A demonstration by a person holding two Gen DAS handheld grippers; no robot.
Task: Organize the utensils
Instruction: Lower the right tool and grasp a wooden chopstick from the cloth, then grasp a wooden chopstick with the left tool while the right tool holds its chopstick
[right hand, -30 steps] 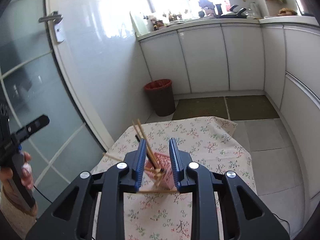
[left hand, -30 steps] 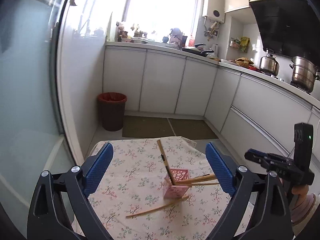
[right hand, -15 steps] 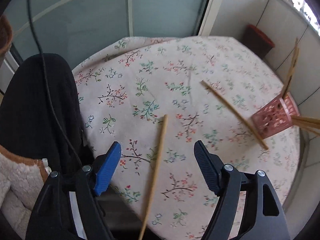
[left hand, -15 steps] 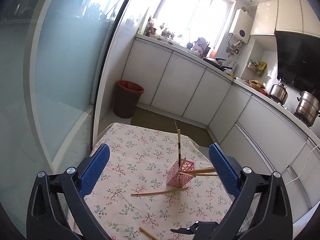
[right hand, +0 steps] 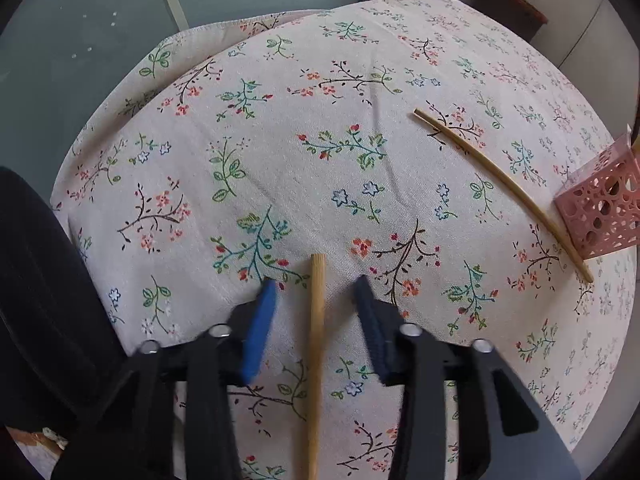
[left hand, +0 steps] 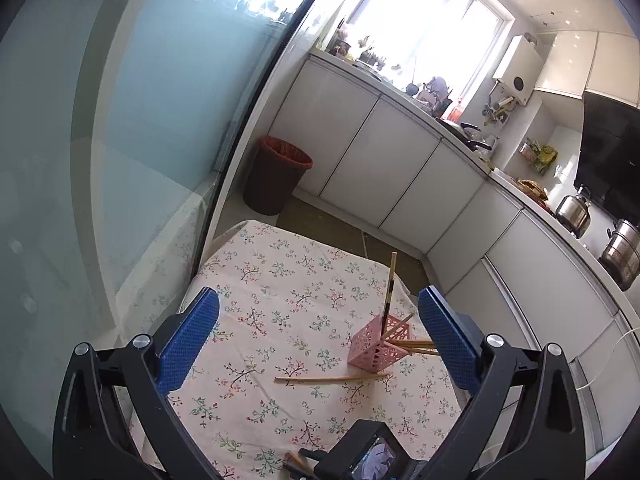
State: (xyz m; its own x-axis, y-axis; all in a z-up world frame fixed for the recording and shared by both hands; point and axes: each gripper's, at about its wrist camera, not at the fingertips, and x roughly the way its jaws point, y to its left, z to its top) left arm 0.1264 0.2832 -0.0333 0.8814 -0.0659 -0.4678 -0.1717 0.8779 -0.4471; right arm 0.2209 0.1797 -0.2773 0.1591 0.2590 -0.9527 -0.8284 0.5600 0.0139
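Two loose chopsticks (right hand: pixel 315 344) (right hand: pixel 504 188) (one holder (right hand: pixel 600 216))

Black hand-held gripper (right hand: pixel 316 300) frames, blue ribbed pads (right hand: pixel 260 328), silver screws (right hand: pixel 219 330)

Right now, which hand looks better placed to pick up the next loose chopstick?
Right. The right gripper straddles a chopstick on the cloth, its jaws closing, not yet touching it. The left gripper hangs open, back from the holder.

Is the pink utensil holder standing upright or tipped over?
Tipped over: the pink holder lies on its side on the tablecloth, chopsticks sticking out sideways.
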